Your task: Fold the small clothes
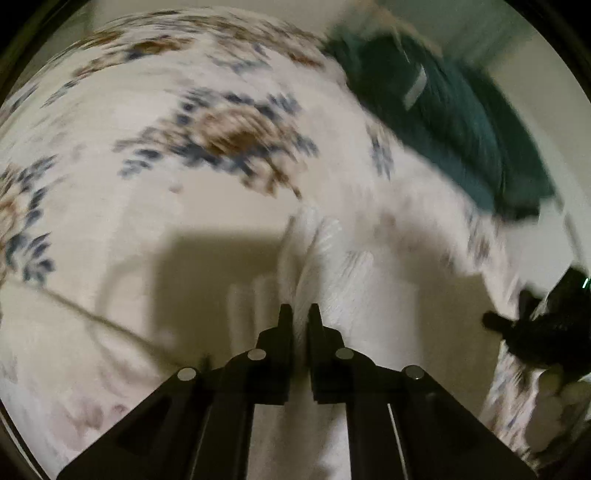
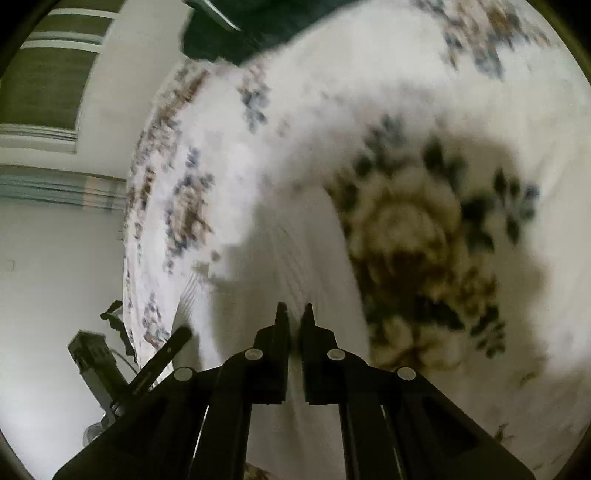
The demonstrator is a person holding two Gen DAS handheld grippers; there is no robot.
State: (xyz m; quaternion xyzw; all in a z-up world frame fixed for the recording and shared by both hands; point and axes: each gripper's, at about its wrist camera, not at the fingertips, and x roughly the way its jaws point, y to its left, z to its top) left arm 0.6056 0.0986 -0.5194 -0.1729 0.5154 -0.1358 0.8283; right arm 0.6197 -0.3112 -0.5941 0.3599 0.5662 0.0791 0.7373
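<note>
A white ribbed garment lies over a floral bedsheet. My left gripper is shut on the garment, its cloth bunched between the narrow-set fingers. My right gripper is shut on the same white garment, which stretches away from the fingers as a ribbed band. The right gripper also shows as a dark shape at the right edge of the left wrist view. Both views are blurred by motion.
A dark teal cloth lies at the far side of the bed, also in the right wrist view. The bed edge, a pale floor and a grey device show at the left of the right wrist view.
</note>
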